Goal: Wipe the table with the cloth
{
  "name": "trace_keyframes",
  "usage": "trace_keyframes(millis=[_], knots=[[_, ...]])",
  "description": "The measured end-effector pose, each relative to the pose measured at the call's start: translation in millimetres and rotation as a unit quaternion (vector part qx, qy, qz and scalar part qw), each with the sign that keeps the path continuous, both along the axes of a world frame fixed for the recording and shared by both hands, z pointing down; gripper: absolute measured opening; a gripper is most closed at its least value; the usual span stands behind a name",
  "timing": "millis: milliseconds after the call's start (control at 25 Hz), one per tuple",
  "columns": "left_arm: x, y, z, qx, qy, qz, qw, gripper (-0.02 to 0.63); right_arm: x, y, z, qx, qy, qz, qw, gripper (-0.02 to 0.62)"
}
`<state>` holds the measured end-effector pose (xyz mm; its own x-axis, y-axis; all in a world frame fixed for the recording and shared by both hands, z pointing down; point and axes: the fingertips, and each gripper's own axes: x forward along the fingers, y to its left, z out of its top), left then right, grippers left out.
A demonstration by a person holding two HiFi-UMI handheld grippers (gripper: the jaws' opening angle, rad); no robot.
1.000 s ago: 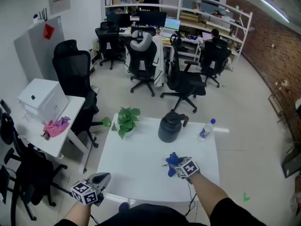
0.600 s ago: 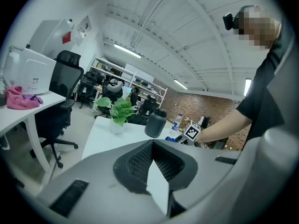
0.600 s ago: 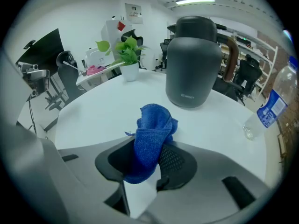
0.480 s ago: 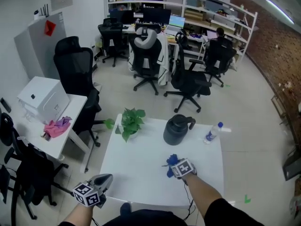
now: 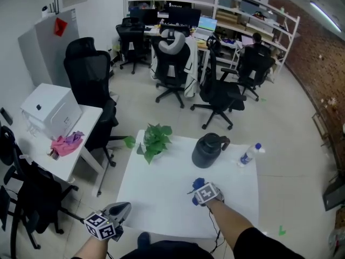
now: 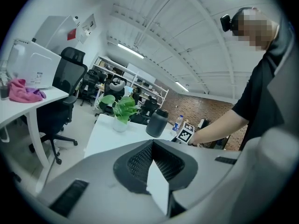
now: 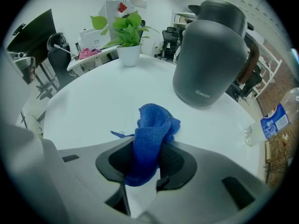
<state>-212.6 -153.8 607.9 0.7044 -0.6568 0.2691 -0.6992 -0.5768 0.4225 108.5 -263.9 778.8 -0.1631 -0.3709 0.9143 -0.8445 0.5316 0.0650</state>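
The right hand-held gripper [image 7: 148,164] clenches a bunched fold of the cloth [image 7: 154,127], seemingly soft, light and limp, flopping just ahead.

We count one white table [image 5: 161,215] bearing one blue cloth [image 5: 198,184], one dark jug [image 5: 207,151], one potted plant [image 5: 155,140] and one water bottle [image 5: 249,154]. We count two grippers: the left gripper [image 6: 153,154] and the right gripper [image 7: 144,168]. On the side desk [image 5: 89,124] we see one white box [image 5: 51,109] and one pink rag [image 5: 66,143].

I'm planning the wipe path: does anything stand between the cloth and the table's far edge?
Yes: the dark jug stands ahead of the blue cloth; the potted plant and water bottle flank it.
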Motion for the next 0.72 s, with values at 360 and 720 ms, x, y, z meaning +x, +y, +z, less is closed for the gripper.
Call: trace_keyframes(millis=[360,720], knots=[[-18,5,-1,-0.003,0.016,-0.019,0.9997,0.000,-61,-15,0,0.005,-0.004,-0.040,0.999,0.130],[-22,9,-2,0.005,0.025,-0.028,0.9993,0.000,0,-6,-16,0.024,0.007,0.003,1.000,0.130]])
